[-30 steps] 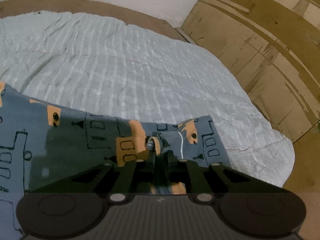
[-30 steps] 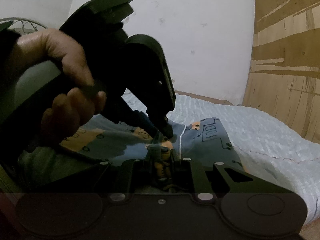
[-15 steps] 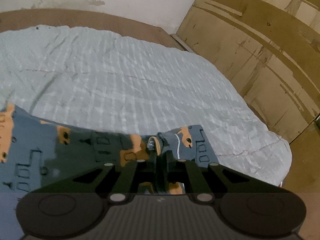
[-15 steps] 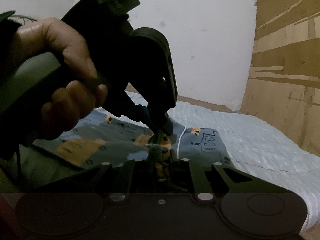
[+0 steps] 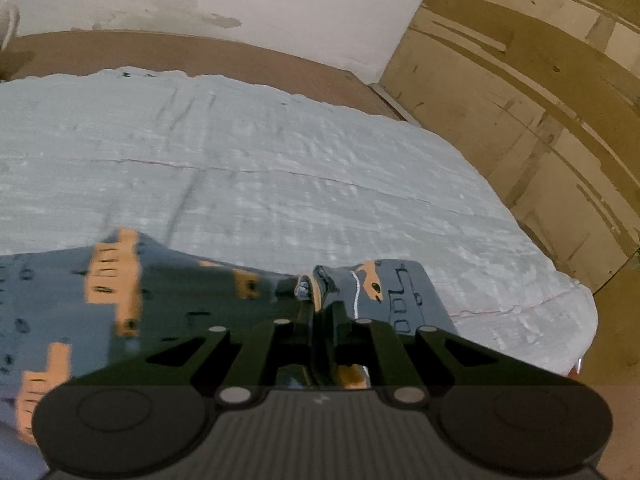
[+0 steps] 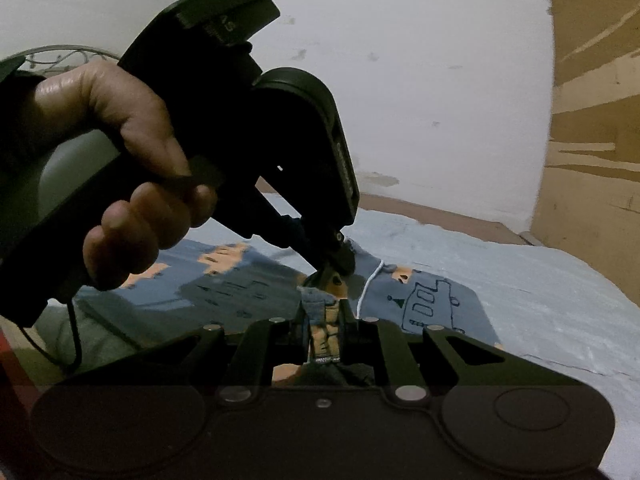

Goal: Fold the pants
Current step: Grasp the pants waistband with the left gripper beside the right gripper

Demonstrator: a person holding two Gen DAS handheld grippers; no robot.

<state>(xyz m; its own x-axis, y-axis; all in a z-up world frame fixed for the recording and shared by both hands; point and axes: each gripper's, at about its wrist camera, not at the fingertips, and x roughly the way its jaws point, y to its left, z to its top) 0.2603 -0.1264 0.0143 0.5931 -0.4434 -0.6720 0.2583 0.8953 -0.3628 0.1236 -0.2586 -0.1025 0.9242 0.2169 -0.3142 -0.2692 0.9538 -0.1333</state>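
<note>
While both grippers bite into the same bunched fold of cloth, the pants (image 5: 192,304) lie spread over the near part of the bed (image 5: 280,184), close to its right-hand edge, grey-blue with orange blocks and dark line drawings. From the left wrist view, the left gripper (image 5: 320,312) has its jaws drawn tight together on a raised ridge of the fabric, and a thin white drawstring (image 5: 356,292) runs down just beside its right finger. The cloth to the left of the grip is blurred. In the right wrist view, the right gripper (image 6: 324,316) is likewise clenched on a pinched-up strip of the pants (image 6: 432,300), orange print showing between its fingers. Just beyond it, the left gripper (image 6: 334,268) comes down from the upper left, its tips nipping the same ridge, so the two grips sit almost touching. The person's left hand (image 6: 132,168) wraps the handle of that tool. A light quilted cover lies over the bed, which meets a white wall (image 6: 420,72) at its far edge and a wooden panel (image 5: 540,92) along its right side.
</note>
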